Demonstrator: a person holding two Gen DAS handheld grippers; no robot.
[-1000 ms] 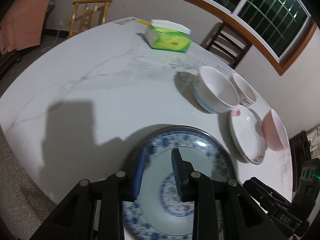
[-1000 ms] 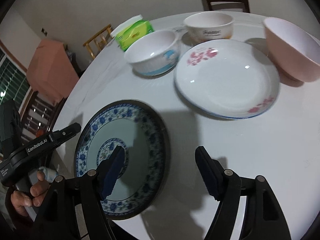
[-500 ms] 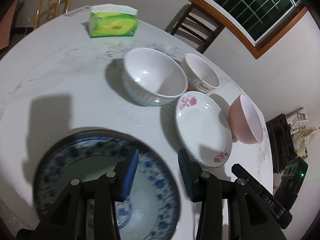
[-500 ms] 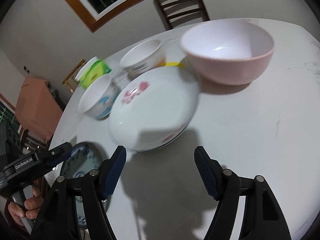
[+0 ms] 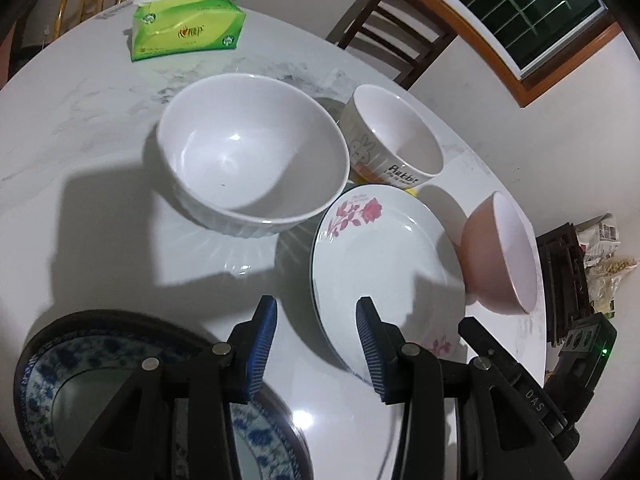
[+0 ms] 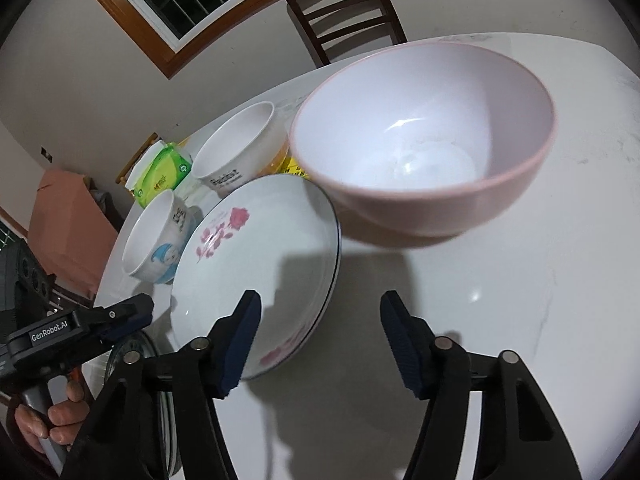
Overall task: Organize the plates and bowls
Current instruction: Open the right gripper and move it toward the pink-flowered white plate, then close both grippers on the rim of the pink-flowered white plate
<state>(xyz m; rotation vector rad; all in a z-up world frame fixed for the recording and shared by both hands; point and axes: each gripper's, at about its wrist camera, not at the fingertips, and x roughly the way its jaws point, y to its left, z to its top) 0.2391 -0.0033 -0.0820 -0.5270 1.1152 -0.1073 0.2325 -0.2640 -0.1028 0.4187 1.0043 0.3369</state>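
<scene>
- Change since a second ago: both views then centred on the blue-patterned plate [image 5: 44, 376]; it now sits at the lower left of the left wrist view, half hidden under the left gripper's frame, and the rose-printed plate [image 5: 384, 256] fills the middle.
- Left gripper [image 5: 316, 346]: jaws apart, wider than a second ago, nothing between the pads. The near left rim of the rose-printed plate lies in the gap as seen from above (contact cannot be judged from this angle).
- Right gripper [image 6: 320, 336]: jaws apart and closing, nothing pressed between them. The rose-printed plate's near right edge lies just by the left pad; bare table [image 6: 520, 280] shows through the gap.
- Pink bowl [image 6: 424, 140]: upright, just beyond the right gripper, beside the rose-printed plate.
- White ribbed bowl [image 5: 252, 152]: upright, left of the rose-printed plate.
- Rabbit-printed bowl [image 5: 396, 136]: behind the rose-printed plate, near the white ribbed bowl.
- Green tissue pack [image 5: 188, 32]: far side of table, well apart from the dishes.
- Person's hand [image 6: 48, 416]: on the left gripper's handle.
</scene>
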